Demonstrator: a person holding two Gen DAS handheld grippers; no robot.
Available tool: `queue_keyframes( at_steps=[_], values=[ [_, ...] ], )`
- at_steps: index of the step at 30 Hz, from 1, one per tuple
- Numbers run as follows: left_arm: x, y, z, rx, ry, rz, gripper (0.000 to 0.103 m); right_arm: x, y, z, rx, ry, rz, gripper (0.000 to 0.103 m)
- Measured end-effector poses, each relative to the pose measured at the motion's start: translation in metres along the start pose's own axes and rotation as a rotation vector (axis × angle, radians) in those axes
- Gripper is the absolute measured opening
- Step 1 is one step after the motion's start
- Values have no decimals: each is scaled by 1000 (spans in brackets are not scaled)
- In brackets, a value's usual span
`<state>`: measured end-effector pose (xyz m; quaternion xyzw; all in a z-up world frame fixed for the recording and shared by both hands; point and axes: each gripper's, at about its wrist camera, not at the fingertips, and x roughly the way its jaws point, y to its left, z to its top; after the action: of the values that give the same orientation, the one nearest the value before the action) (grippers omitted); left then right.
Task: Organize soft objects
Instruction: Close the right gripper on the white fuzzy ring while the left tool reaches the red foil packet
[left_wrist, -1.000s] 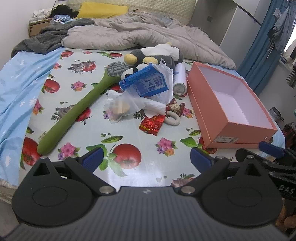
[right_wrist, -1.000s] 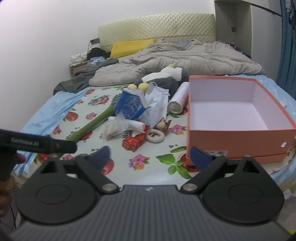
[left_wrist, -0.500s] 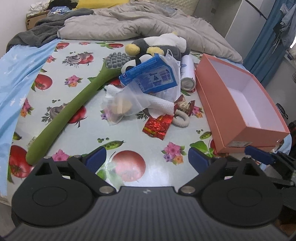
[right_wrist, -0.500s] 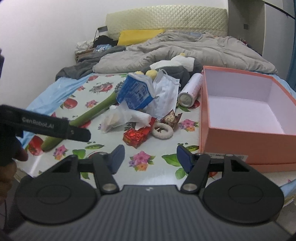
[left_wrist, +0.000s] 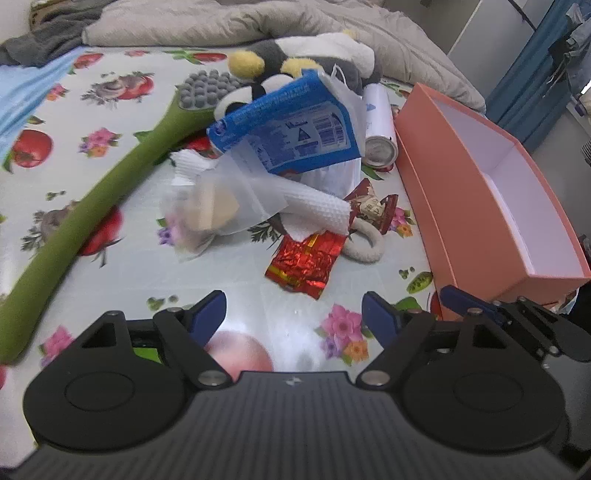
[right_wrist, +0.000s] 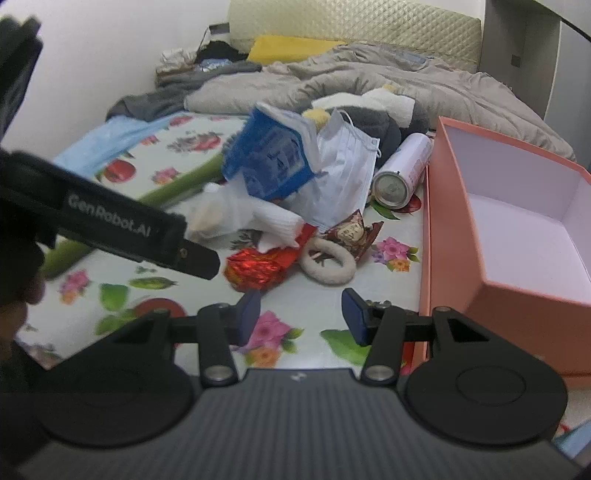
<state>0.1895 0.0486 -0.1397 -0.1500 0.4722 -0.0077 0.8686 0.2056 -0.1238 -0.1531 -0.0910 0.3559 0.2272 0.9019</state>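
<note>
A pile lies on the fruit-print cloth: a black, white and yellow plush toy (left_wrist: 314, 55), a blue packet (left_wrist: 291, 136), a white face mask (right_wrist: 343, 173), a clear bag (left_wrist: 218, 206), a red foil wrapper (left_wrist: 306, 264) and a cream fabric ring (right_wrist: 327, 264). An empty salmon box (left_wrist: 491, 206) stands to the right; it also shows in the right wrist view (right_wrist: 517, 236). My left gripper (left_wrist: 293, 319) is open and empty just short of the red wrapper. My right gripper (right_wrist: 301, 312) is open and empty, close before the ring and wrapper.
A long green massage brush (left_wrist: 92, 206) lies diagonally on the left. A white can (right_wrist: 402, 173) lies beside the box. A grey duvet (right_wrist: 369, 81) and a yellow pillow (right_wrist: 291, 48) are at the back. The left gripper's body (right_wrist: 110, 225) crosses the right wrist view.
Both grippers have moved forward toward the pile. The right gripper's jaws have narrowed but stay open. Nothing on the cloth has moved.
</note>
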Motion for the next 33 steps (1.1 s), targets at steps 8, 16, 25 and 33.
queue_keyframes(
  at_steps=[8, 16, 25, 33],
  values=[
    [44, -2, 21, 45, 41, -35, 84, 44, -10, 0, -14, 34, -29, 52],
    [76, -1, 39, 45, 69, -40, 84, 75, -17, 4, -31, 23, -59, 52],
    [96, 0, 41, 80, 107, -61, 73, 101, -19, 8, -51, 11, -19, 52],
    [94, 0, 37, 101, 106, -76, 73, 89, -10, 6, -68, 46, 24, 20]
  ],
)
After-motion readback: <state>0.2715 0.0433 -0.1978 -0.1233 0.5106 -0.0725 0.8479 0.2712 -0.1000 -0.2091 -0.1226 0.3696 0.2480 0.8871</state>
